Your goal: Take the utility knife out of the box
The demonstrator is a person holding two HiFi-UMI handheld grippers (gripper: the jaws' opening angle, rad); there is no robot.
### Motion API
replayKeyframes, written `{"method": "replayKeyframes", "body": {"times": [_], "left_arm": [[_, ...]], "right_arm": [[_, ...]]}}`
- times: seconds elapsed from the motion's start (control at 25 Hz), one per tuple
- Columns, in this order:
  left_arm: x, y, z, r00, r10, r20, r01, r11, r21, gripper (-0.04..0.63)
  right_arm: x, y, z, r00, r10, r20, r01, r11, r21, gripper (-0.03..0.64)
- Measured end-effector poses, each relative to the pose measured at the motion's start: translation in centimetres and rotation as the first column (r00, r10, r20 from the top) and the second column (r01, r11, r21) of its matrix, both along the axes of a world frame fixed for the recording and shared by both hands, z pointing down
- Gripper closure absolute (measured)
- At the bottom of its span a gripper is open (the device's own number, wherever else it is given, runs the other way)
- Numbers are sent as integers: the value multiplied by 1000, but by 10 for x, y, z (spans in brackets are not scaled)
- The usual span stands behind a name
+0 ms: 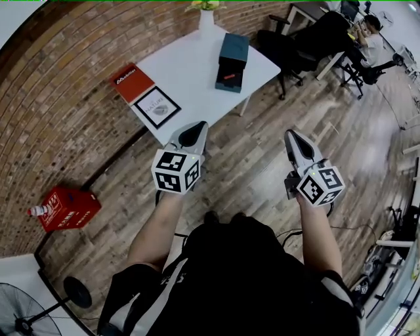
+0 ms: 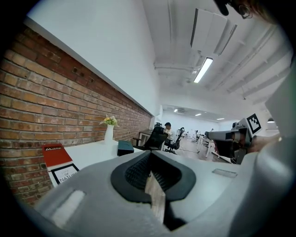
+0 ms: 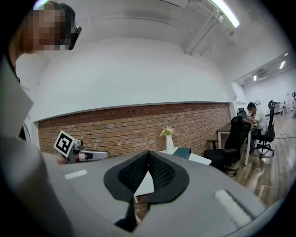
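Observation:
A dark teal box (image 1: 233, 58) stands open on the white table (image 1: 190, 79) at the far side; an orange-red object, probably the utility knife (image 1: 229, 75), shows in its lower part. Both grippers hang over the wooden floor, short of the table and apart from the box. My left gripper (image 1: 199, 126) is shut and empty near the table's front edge. My right gripper (image 1: 289, 134) is shut and empty further right. The box (image 2: 125, 147) is small and distant in the left gripper view, and the box (image 3: 182, 152) is just as distant in the right gripper view.
On the table lie a red book (image 1: 131, 81) and a black-framed card (image 1: 157, 107), with a white vase (image 1: 207, 18) at the back. A black office chair (image 1: 295, 46) stands right of the table. A red crate (image 1: 67, 207) and a fan (image 1: 26, 315) sit by the brick wall.

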State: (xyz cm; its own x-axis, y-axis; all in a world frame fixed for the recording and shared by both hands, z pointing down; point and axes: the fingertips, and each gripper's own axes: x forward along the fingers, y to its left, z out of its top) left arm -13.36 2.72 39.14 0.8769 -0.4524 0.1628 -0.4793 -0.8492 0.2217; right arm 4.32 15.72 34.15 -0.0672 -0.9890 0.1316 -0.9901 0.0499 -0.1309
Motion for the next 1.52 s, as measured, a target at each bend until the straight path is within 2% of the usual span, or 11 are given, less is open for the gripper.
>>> {"method": "replayKeyframes", "body": {"times": [0.32, 0.52, 0.72, 0.88, 1.04, 1.24, 1.52], "left_arm": [[18, -24, 7, 1000, 11, 13, -11, 1000, -11, 589], [40, -57, 11, 999, -7, 37, 7, 1000, -4, 589], [91, -108, 9, 998, -37, 53, 37, 999, 0, 589], [145, -149, 8, 996, -57, 74, 57, 998, 0, 589], [185, -188, 11, 990, -99, 101, 101, 995, -8, 589], [215, -227, 14, 979, -160, 129, 164, 986, -19, 589], [219, -260, 23, 967, -216, 133, 224, 974, -45, 589]], "right_arm": [[20, -39, 7, 1000, -17, 23, 17, 1000, 7, 615], [42, -84, 15, 997, -60, 41, 60, 998, 21, 615], [94, -139, 16, 994, -97, 58, 95, 995, 33, 615], [149, -185, 22, 991, -127, 28, 127, 992, 15, 615], [187, -230, 37, 980, -198, 12, 198, 980, -16, 615], [218, -275, 47, 962, -272, 24, 273, 961, -34, 615], [217, -322, 64, 935, -352, 28, 354, 932, -82, 615]]}}
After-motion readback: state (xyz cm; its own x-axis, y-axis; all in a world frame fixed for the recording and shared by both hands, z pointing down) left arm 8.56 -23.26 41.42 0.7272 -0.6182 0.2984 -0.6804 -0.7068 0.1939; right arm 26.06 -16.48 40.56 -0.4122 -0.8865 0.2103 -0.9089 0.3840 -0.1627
